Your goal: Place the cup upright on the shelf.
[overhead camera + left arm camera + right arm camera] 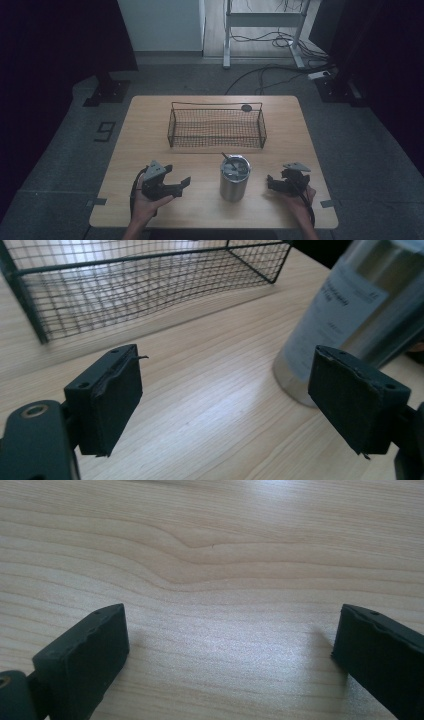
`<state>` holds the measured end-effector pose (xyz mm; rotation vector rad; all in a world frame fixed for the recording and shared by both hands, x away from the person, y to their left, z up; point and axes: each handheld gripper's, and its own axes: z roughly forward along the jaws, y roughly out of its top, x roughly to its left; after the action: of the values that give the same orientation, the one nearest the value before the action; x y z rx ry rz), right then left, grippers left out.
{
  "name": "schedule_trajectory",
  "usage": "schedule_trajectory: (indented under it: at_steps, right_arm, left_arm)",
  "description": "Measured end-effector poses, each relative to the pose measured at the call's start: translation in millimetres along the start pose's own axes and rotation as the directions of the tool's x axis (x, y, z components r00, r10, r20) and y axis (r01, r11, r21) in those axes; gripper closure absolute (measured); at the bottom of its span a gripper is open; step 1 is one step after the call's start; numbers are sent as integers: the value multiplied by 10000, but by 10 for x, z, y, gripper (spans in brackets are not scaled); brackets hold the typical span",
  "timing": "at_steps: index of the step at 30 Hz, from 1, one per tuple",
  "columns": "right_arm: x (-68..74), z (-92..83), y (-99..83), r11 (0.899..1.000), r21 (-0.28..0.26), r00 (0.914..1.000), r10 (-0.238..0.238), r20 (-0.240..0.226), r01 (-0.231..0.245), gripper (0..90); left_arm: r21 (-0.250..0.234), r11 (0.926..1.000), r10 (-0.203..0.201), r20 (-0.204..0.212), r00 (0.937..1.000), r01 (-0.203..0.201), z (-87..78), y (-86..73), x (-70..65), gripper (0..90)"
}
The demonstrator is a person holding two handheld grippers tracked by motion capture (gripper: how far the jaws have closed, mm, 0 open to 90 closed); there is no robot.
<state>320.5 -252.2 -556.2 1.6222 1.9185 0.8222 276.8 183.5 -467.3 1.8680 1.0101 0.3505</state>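
Your left gripper (225, 405) has its jaws wide apart with nothing between them, aimed at the tall steel tumbler with a grey lid (234, 177). The tumbler stands on the pale wooden table (150, 125), between your hands and in front of the black wire basket (216, 127). Your right gripper (227, 655) is also spread wide, over bare wood. You seem to be in the approach; next, bring the left jaws around the tumbler's wall before closing.

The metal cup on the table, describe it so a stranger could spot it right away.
On the wooden table, look at the near edge, in front of the wire basket. The steel tumbler stands upright between the two handheld grippers; it is the one shiny cylinder, lidded.
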Motion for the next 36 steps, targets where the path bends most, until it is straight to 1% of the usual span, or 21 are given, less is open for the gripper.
schedule_trajectory:
  at_steps: [6, 10, 11, 14, 18, 19, 25, 30, 36]
  right_arm:
    - [0, 0, 0, 10000, 1, 10000, 0, 1, 0, 10]
    - [0, 0, 0, 10000, -1, 10000, -2, 1, 2, 10]
    - [0, 0, 0, 10000, -1, 10000, -1, 0, 1, 10]
    - [0, 0, 0, 10000, 0, 10000, -4, 0, 4, 10]
    - [0, 0, 0, 10000, 0, 10000, -1, 1, 1, 10]
    - [0, 0, 0, 10000, 1, 10000, 1, 0, -1, 10]
    - [0, 0, 0, 10000, 1, 10000, 1, -3, -1, 10]
    - [0, 0, 0, 10000, -1, 10000, -1, 0, 1, 10]
    - [0, 0, 0, 10000, -4, 10000, 4, 9, -4, 12]
  left_arm:
    - [-75, 9999, 155, 174, 9997, -154, 16, 64, -104, 121]
    - [-44, 9997, 245, 289, 9993, -244, 53, 96, -171, 106]
    - [-16, 9995, 311, 363, 9989, -311, 75, 110, -205, 100]
    - [-3, 9993, 365, 446, 9983, -366, 100, 123, -238, 98]
    - [64, 9988, 474, 605, 9970, -479, 155, 148, -310, 87]
    - [79, 9987, 492, 651, 9967, -498, 169, 154, -328, 68]
    - [157, 9980, 593, 922, 9940, -609, 246, 189, -419, 35]
    - [223, 9973, 669, 1043, 9923, -696, 300, 205, -474, 32]
    - [471, 9955, 758, 1150, 9905, -817, 381, 219, -539, 30]
